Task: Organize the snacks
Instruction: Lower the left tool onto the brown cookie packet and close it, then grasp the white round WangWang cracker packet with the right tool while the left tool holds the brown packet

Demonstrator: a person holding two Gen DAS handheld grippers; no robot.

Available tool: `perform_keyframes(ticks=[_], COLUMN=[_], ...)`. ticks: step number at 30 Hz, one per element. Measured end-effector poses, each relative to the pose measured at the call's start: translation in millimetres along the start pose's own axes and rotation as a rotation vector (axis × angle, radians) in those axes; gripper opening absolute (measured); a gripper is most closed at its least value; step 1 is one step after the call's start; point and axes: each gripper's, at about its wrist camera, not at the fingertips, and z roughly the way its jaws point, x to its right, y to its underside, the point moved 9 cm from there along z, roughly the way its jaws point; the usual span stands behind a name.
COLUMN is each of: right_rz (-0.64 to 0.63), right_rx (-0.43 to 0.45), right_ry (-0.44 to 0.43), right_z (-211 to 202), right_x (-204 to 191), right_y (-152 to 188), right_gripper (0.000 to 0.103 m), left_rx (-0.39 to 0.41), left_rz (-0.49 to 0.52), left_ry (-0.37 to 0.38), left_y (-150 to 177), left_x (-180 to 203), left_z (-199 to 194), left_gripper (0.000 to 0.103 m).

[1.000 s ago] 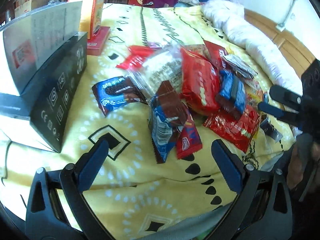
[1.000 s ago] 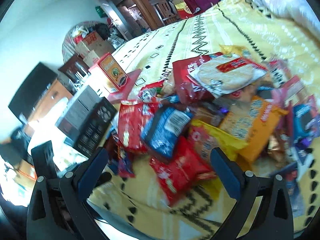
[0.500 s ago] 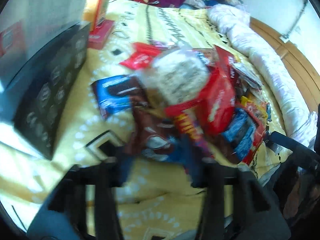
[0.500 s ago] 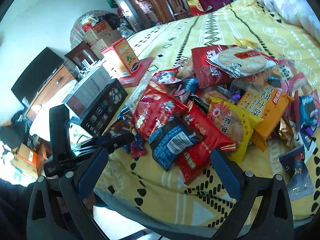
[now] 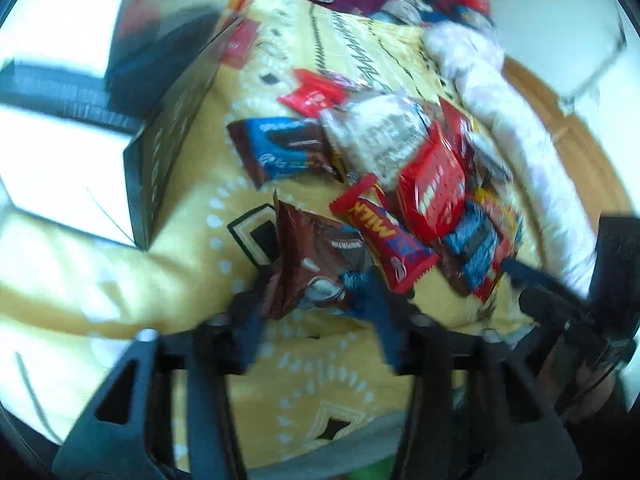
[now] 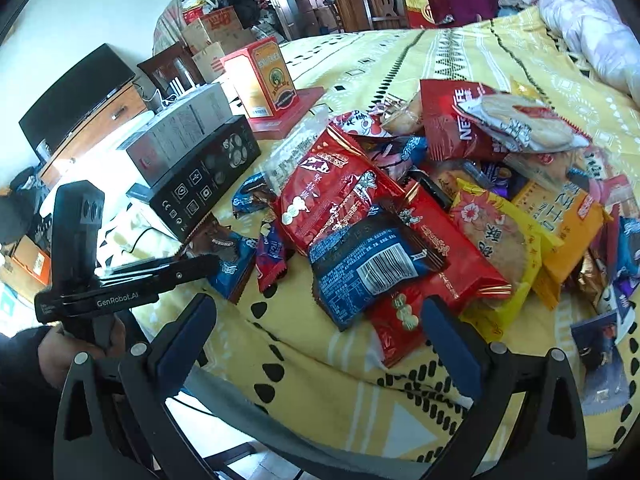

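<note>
Snacks heaped on bed beside black box; left gripper opening, brown packet between its fingers, contact blurred; right gripper wide open, empty, short of blue packet.

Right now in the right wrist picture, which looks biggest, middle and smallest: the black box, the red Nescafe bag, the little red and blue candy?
1. Black box, though it lies nearer the camera.
2. Red Nescafe bag.
3. Red and blue candy, clearly smallest.
</note>
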Motion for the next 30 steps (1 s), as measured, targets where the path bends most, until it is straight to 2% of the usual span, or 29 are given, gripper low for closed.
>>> perform_keyframes(ticks=[1,3,4,6,8,9,10,12,18,21,24,27,30], right_rz=[0.002,-0.009,-0.023,-0.045,-0.067,-0.076,-0.086,-0.114,-0.202,-0.138,-0.087,-0.078,-0.103], right_rx=[0.005,0.008,0.006,0.004,0.013,0.023,0.030,0.041,0.050,0.123,0.187,0.156,0.008], right_ry=[-0.004,-0.013,-0.014,-0.015,-0.008,-0.004,0.000,0.025,0.092,0.093,0.161,0.250,0.253], right_z=[0,0,0,0,-2,-4,-5,-5,4,-14,-40,-45,-20], right_x=[-2,-8,-11,-18,-23,-24,-24,-23,-8,11,47,87,116], right_y=[-2,-3,-4,-5,-9,-12,-16,-25,-62,-86,-108,-122,-125], right_gripper=[0.103,0.103,0.103,0.103,0.103,0.103,0.103,0.103,0.103,0.103,0.103,0.103,0.103], left_rx=[0.004,0.014,0.018,0.013,0.000,0.001,-0.002,-0.009,0.002,0.020,0.031,0.025,0.006], left_rz=[-0.030,-0.053,-0.041,0.012,0.065,0.075,0.076,0.066,0.091,0.116,0.148,0.138,0.120], left_ry=[0.040,0.086,0.081,0.033,-0.005,-0.011,-0.012,-0.029,-0.028,-0.006,0.017,0.032,0.040], left_y=[-1,-4,-5,-4,-1,-1,-2,-3,-4,-8,-12,-16,-15], left_x=[1,9,14,21,25,26,24,17,13,22,32,34,32], left_z=[2,7,10,18,22,21,18,13,-5,-14,-20,-15,-10], left_gripper=[0.078,0.094,0.100,0.101,0.097,0.086,0.065,0.042,0.038,0.038,0.038,0.038,0.038])
